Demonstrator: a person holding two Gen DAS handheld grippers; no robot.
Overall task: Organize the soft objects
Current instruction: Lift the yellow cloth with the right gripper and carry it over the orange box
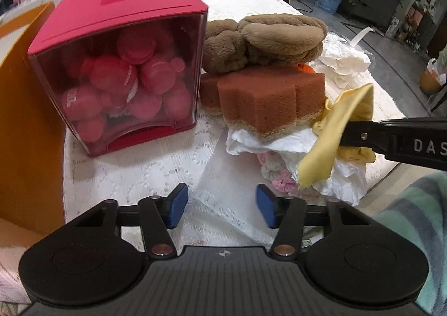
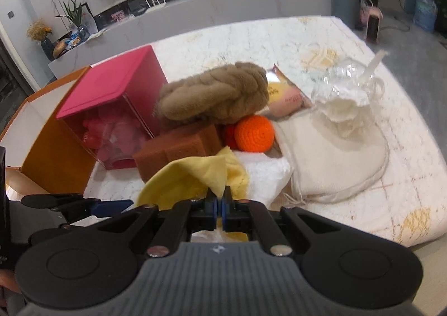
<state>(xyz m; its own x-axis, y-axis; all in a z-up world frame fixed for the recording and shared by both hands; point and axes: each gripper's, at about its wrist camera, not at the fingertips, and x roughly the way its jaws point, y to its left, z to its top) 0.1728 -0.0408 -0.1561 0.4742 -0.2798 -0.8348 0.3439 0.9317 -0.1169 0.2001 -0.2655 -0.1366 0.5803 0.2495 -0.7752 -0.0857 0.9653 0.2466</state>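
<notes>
At the far left stands an orange box (image 2: 58, 165), open at the top and, I judge, the likely place for the soft things to go. Just beside it sits a red-lidded clear container (image 1: 117, 64) full of pink rounded pieces; faint white lettering shows on a few of them, too small to read. Leaning against its right side is the pile: a brown plush item (image 1: 262, 39) rests on top of a rust-brown sponge (image 1: 265, 100), which in turn lies on crumpled white paper (image 1: 259, 145), so the heap holds itself up by stacking.

The left gripper (image 1: 222, 205) hovers low in front of this pile with its blue pads spread wide and nothing between them (it looks poised to help, not to hold).

Further right, the right gripper (image 2: 220, 205) has its pads pressed together on a corner of the yellow cloth (image 2: 192, 176), which droops from the pinch over the paper, lifted partly clear of the heap. On that gripper's arm, in the left wrist view, the letters "DAS" can be read before the frame cuts them off.

Behind lie an orange crocheted ball (image 2: 252, 134), a pink-and-yellow packet (image 2: 285, 95) with unreadable print, and a cream pouch (image 2: 332, 159).
</notes>
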